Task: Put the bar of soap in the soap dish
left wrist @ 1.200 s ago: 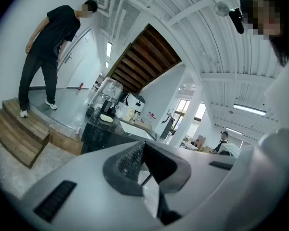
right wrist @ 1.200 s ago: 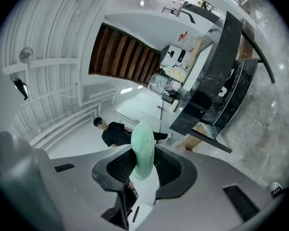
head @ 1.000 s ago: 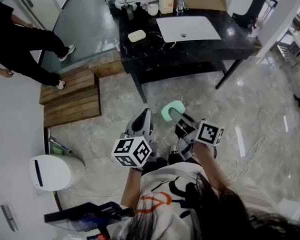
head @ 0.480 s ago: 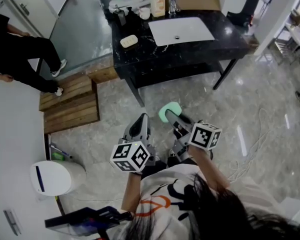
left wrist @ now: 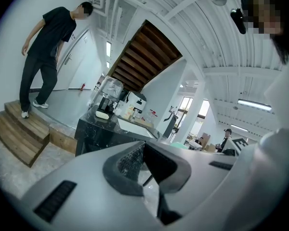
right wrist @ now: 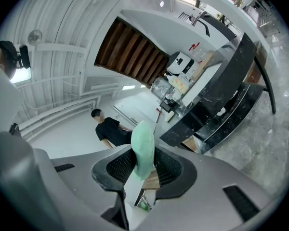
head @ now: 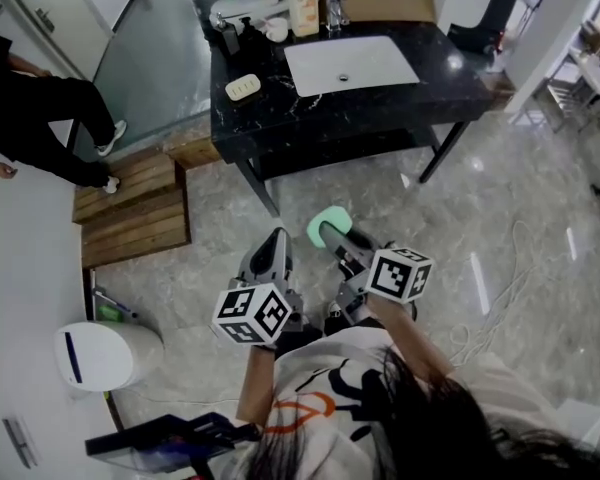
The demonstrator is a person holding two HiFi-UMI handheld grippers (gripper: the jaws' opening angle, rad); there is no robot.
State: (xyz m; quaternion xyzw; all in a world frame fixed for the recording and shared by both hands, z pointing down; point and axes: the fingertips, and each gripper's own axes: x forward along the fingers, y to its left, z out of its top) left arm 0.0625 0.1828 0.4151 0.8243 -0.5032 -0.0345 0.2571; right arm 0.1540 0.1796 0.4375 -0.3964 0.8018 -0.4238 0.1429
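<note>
Nearest you, your left claw (head: 271, 251) is closed on itself, its pads meeting at the tips with nothing between them. Just beside it, your right claw (head: 327, 233) is clenched on the pale green bar of soap (head: 325, 224). The bar stands on edge between the pads and pokes out past them, and the jaws hide its lower end. Both claws hang above the marble floor (head: 400, 203), well apart from the black table (head: 450, 76). On the table's left part, near the white basin (head: 351, 64), lies a small cream thing, probably the soap dish (head: 243, 87), too small to tell surely. The containers (head: 302, 6) behind it are partly cut off by the frame's top edge.
</note>
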